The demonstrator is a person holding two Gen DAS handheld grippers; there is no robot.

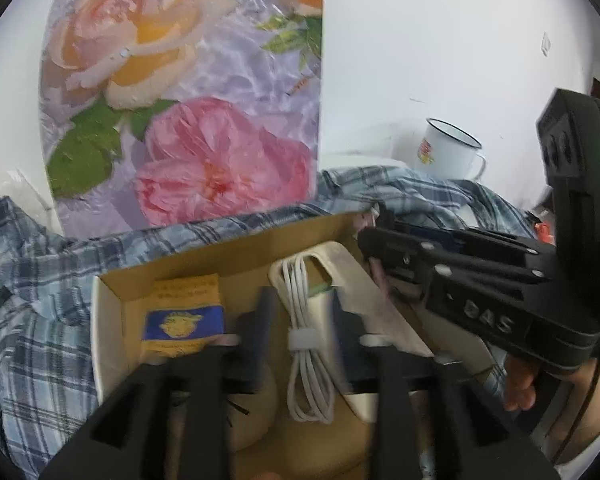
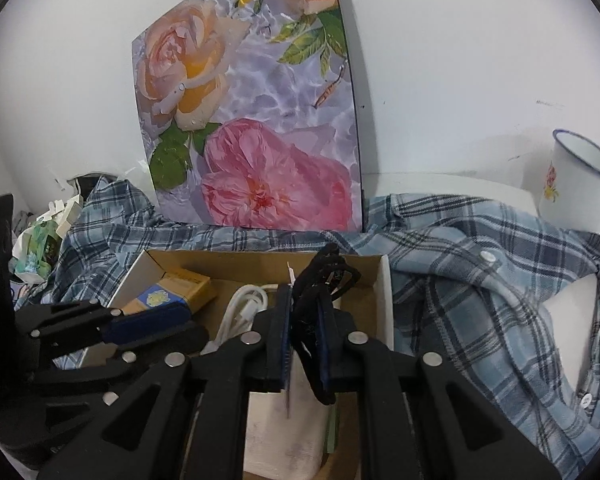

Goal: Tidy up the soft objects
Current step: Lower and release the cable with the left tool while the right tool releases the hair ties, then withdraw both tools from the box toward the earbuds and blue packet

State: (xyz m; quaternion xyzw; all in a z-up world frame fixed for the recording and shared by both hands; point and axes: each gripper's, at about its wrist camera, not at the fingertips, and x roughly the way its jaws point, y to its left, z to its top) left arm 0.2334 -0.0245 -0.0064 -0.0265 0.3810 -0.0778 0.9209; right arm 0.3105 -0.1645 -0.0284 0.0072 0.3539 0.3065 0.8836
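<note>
Your right gripper (image 2: 306, 344) pinches a black strap (image 2: 324, 280) over the box (image 2: 260, 260) to drop it in, while your left gripper (image 1: 302, 320) hangs open astride the white cable (image 1: 304, 360).

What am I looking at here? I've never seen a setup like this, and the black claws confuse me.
There is no robot. A person holds a two-finger gripper in each hand, each with a fisheye camera looking along its fingers. One picture is from the left gripper, open over a white cable in a cardboard box; a yellow-blue packet lies beside it. The other is from the right gripper, which pinches a black band above the box. The box sits on a plaid shirt; behind stand a floral picture and a mug.
</note>
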